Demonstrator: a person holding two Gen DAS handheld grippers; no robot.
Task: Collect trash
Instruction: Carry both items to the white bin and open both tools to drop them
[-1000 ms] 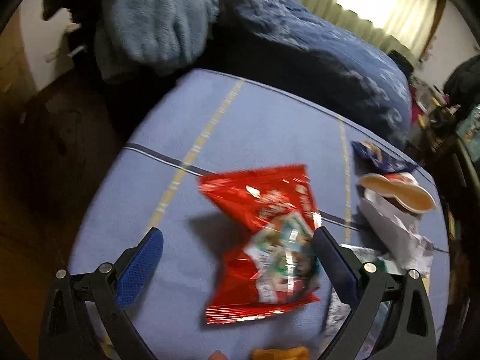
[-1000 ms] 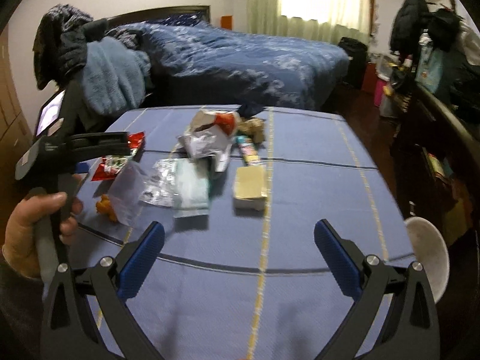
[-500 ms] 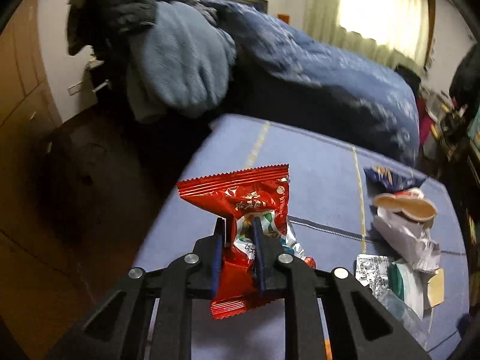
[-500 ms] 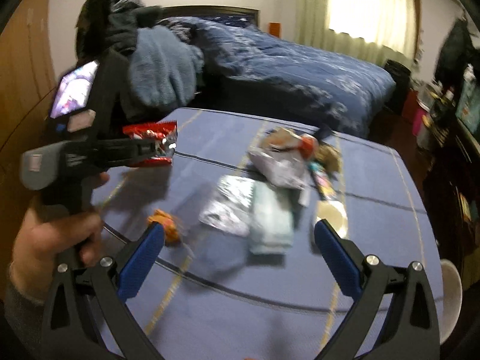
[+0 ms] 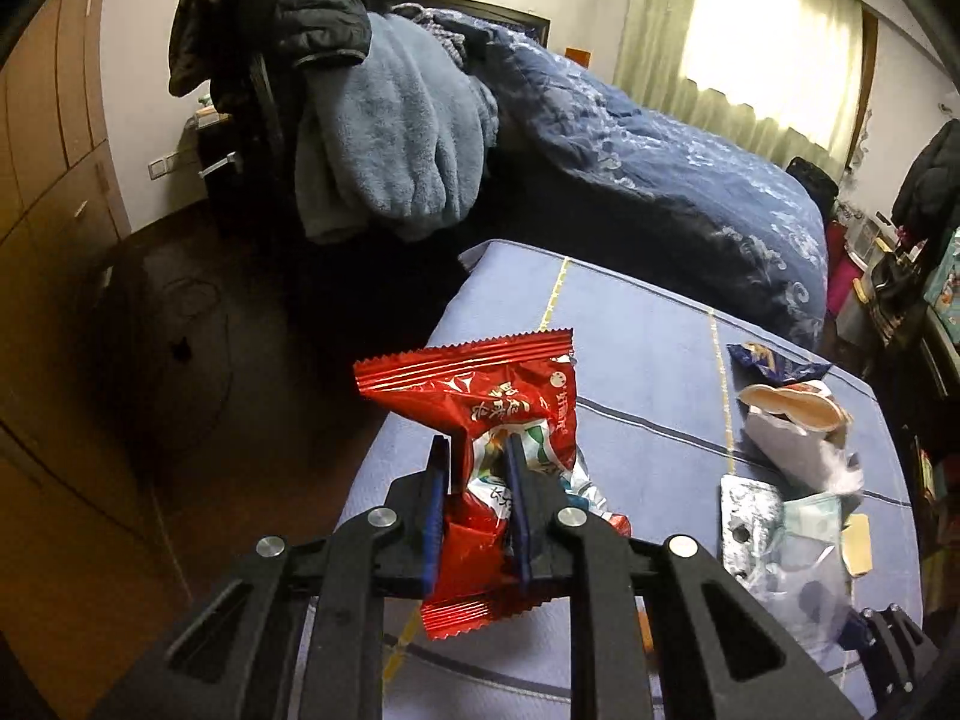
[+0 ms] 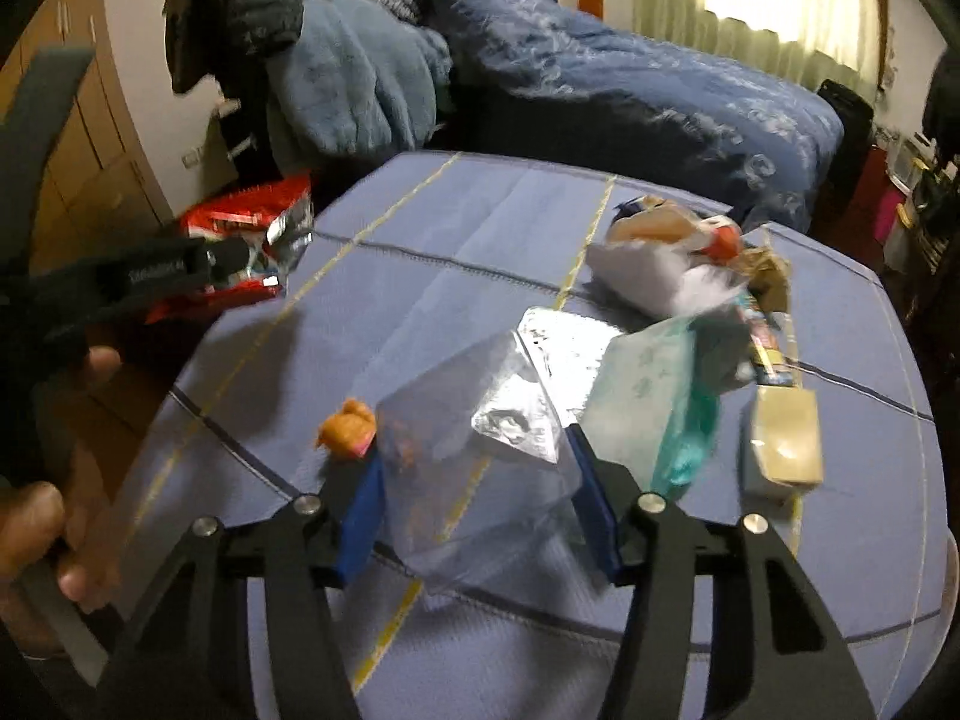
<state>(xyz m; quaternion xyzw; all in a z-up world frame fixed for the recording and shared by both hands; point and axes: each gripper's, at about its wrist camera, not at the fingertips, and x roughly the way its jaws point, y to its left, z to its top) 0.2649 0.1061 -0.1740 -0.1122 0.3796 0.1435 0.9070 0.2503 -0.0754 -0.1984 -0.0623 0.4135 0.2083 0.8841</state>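
My left gripper [image 5: 477, 450] is shut on a red snack wrapper [image 5: 480, 384] and holds it in the air over the left edge of the blue-clothed table [image 5: 636, 348]. The right wrist view shows that wrapper [image 6: 252, 222] at the left, with a hand [image 6: 36, 528] below it. My right gripper [image 6: 474, 480] is low over the table with its jaws closing. A crumpled clear plastic bag [image 6: 474, 420] lies between its blue pads. An orange scrap [image 6: 348, 435] sits just outside the left pad.
Behind the bag lie a silver foil pack [image 6: 564, 348], a pale green packet [image 6: 648, 396], a beige box [image 6: 780, 444] and crumpled white paper [image 6: 654, 270]. A bed with a blue quilt [image 5: 660, 180] and a chair draped in clothes [image 5: 384, 138] stand beyond; wooden floor [image 5: 120, 390] lies to the left.
The left gripper closed on the red wrapper and lifted it off the table toward the left. The right gripper moved in over the clear bag and its jaws narrowed around it.
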